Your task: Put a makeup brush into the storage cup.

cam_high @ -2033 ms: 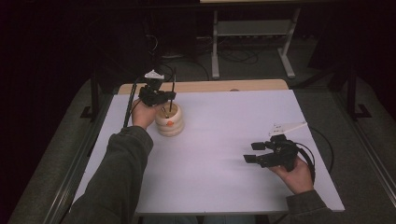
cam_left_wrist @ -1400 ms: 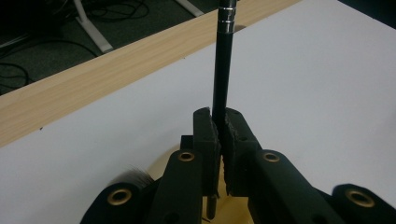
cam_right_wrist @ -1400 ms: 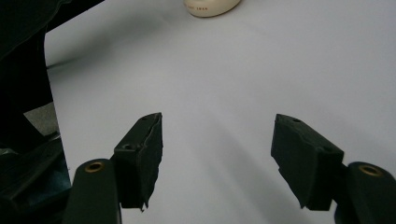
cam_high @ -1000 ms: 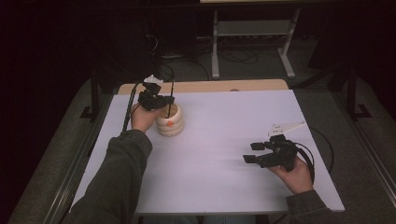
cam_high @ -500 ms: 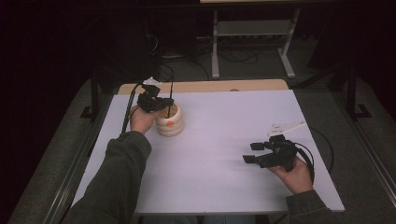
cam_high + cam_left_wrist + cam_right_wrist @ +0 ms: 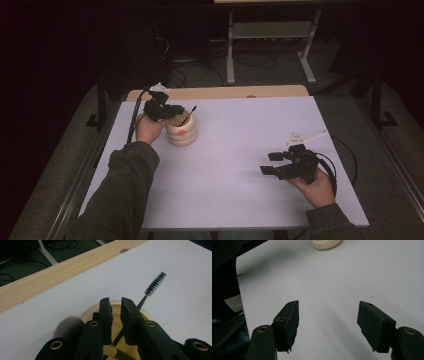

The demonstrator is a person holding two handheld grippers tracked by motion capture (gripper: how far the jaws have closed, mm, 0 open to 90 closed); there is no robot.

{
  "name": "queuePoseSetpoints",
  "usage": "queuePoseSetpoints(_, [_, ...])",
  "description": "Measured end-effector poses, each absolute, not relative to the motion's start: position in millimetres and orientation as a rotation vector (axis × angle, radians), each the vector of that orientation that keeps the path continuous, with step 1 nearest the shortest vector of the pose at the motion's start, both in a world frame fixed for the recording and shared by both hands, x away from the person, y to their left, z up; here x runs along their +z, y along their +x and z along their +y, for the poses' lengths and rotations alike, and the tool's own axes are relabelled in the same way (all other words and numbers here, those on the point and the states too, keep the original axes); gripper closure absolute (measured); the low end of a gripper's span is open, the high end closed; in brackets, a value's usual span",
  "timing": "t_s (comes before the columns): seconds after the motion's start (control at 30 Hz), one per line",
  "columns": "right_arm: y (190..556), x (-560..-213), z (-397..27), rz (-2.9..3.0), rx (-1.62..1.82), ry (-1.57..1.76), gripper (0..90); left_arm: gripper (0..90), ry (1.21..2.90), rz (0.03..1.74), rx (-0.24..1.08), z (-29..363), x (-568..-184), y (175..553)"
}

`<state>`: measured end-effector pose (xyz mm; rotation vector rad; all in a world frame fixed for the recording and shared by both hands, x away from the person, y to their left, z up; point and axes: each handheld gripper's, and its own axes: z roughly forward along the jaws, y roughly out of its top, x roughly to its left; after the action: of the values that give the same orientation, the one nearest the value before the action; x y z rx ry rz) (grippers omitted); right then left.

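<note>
A cream ribbed cup (image 6: pixel 181 132) stands at the far left of the white table top. A thin black wand with a spiral brush tip (image 6: pixel 189 114) leans out of it to the right. My left gripper (image 6: pixel 165 109) hovers just over the cup's mouth. In the left gripper view its jaws (image 6: pixel 115 301) stand a narrow gap apart above the cup rim (image 6: pixel 91 311), and the wand's stem passes below them, untouched; the brush tip (image 6: pixel 155 283) points up to the right. My right gripper (image 6: pixel 272 165) rests open and empty near the right front, also seen as (image 6: pixel 328 305).
A dark fluffy brush head (image 6: pixel 68 326) sits at the cup's left side. A bare wooden strip (image 6: pixel 225 92) runs along the table's far edge. The cup's base (image 6: pixel 325 243) lies far ahead of the right gripper. Cables and a stand (image 6: pixel 270 30) lie on the floor beyond.
The left gripper has sunk a little and drifted slightly left over the cup. The right gripper and hand have stayed where they were.
</note>
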<state>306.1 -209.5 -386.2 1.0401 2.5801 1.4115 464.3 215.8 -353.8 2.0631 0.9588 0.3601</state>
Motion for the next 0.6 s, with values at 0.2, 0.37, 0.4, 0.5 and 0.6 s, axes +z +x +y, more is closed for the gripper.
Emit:
queuePoseSetpoints(0.2, [306,-386,-212,2.568,1.403,1.058,32.2,77.2,2.064,0.921,0.349,217,-350,453])
queuePoseSetpoints(0.37, [306,-385,-212,2.554,1.404,1.06,31.1,73.1,2.07,0.931,0.319,218,-350,447])
queuePoseSetpoints(0.4, [306,-384,-212,2.551,1.402,1.058,30.7,72.3,2.08,0.922,0.323,220,-349,446])
queuePoseSetpoints(0.5, [306,-384,-212,2.536,1.394,1.074,29.9,70.6,2.061,0.932,0.299,222,-350,442])
queuePoseSetpoints(0.6, [306,-385,-212,2.526,1.368,1.095,28.9,70.0,2.048,0.926,0.292,224,-350,436])
